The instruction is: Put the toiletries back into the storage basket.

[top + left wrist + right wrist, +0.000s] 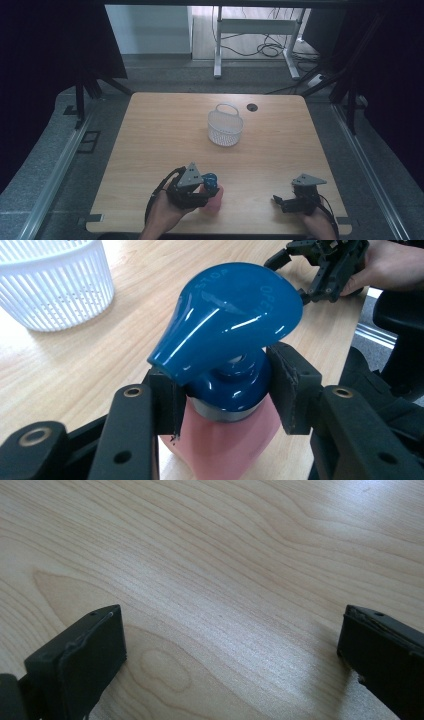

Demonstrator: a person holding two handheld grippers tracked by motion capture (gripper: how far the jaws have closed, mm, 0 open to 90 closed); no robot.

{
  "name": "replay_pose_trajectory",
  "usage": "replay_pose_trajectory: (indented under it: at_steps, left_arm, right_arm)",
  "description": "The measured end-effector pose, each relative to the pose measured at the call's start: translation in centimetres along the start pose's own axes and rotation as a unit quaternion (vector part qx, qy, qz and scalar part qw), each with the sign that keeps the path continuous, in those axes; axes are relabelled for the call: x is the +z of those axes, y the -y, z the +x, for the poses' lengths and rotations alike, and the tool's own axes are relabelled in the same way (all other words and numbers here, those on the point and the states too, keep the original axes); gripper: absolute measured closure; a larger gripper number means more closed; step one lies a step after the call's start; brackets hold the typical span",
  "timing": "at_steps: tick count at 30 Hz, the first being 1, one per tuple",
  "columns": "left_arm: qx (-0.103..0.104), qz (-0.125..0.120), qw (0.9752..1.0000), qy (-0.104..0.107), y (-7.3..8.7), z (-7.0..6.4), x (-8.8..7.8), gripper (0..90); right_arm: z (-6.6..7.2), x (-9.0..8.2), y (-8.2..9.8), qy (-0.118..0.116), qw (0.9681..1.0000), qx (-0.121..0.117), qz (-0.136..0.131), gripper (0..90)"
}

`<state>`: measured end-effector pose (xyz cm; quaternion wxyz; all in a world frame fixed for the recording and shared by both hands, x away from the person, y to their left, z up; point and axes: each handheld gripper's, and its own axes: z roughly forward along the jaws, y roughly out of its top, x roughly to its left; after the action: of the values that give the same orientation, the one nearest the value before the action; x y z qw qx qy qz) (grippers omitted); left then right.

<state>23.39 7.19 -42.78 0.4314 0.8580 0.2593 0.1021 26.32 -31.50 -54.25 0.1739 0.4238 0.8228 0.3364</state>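
- Near the table's front edge, left of centre, a pink bottle [225, 445] with a blue pump cap [227, 322] is stood upright.
- Its blue collar is clamped between the jaws of the left gripper [227, 400].
- At the near right, the right gripper [232, 645] is held wide open above bare table [225, 555], nothing gripped.
- Farther back, near centre, a white basket [225, 126] is placed.

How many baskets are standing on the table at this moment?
1. The white basket stands alone on the far middle of the table, beyond the pink bottle that the left gripper holds by its blue neck. No other basket appears.
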Motion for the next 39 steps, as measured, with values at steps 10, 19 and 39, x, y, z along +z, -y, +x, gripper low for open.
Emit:
replay_pose_trajectory:
  at_steps: [10,19,39]
  left_arm:
    - [0.005,0.003,0.9999,-0.01,-1.9,0.8,0.4,52.7]
    - [0.002,0.004,0.9998,-0.019,-3.3,1.9,0.8,52.7]
    - [-0.007,0.007,0.9996,-0.025,-5.6,4.1,1.6,52.7]
  right_arm:
    - [0.0,0.0,0.0,0.0,1.0,-0.001,0.0,0.0]
    - [0.0,0.0,0.0,0.0,1.0,-0.001,0.001,0.0]
    - [0.0,0.0,0.0,0.0,1.0,-0.002,0.002,0.0]
